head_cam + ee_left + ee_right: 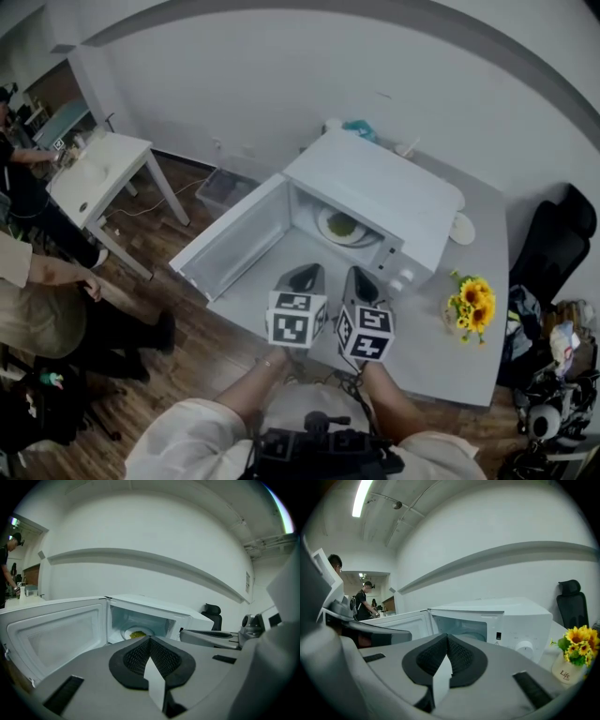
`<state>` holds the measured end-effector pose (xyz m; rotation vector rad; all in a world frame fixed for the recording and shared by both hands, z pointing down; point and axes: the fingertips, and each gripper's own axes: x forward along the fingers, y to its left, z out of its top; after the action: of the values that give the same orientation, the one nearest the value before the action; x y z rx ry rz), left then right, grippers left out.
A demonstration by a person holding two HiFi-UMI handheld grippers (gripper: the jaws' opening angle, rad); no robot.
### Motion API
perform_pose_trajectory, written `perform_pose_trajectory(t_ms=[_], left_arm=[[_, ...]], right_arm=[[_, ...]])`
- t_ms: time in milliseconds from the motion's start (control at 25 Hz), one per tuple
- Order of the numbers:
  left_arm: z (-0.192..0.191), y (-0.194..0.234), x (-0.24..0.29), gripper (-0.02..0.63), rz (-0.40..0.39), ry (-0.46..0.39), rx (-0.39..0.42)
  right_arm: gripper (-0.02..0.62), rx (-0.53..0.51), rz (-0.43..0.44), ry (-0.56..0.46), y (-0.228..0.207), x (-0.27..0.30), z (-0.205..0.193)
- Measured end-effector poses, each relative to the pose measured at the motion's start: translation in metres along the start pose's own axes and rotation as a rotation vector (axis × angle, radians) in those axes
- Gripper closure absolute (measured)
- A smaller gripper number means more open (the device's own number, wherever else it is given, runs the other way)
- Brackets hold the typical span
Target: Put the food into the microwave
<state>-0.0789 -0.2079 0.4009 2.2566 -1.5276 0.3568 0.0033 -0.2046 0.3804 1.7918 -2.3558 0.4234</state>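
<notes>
We see the white microwave (375, 187) standing on the grey table (441, 361), its door (234, 248) swung wide open to the left. Inside the cavity a white plate (343, 226) sits on the oven floor, and on it lies a small heap of yellow-green food (137, 634), so the food is already in the microwave. To the right of the oven a little white pot holds sunflowers (472, 302). On the wooden floor beyond the door stands a shallow grey bin (223, 187); we cannot make out what is in it.

Both grippers hover side by side in front of the open cavity, clear of the oven and the door. The left gripper (305, 274) has its jaws pressed together, black pads meeting at the tip with nothing between them. The right gripper (361, 277) is closed the same way and holds nothing.

In the head view the oven's roof covers the back of the plate. In the right gripper view only the plate's rim shows past the jaws, and the food is hidden. A small white disc (461, 228) lies on the table by the oven's far right corner; we cannot tell what it is. A black chair (561, 239) is partly hidden behind the table's right edge. At the left, beside a white side table (98, 169), people are cut off by the frame.
</notes>
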Motion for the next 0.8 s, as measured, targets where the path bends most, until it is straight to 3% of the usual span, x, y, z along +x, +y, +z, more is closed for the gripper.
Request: perform_pose_trajectory(t_ms=[800], left_arm=[[-0.0030,0.0037,-0.0061,0.597,0.008,0.009,-0.007]], right_arm=[[0.577,-0.015,-0.018,0.014,0.0057,-0.0058,0.0016]])
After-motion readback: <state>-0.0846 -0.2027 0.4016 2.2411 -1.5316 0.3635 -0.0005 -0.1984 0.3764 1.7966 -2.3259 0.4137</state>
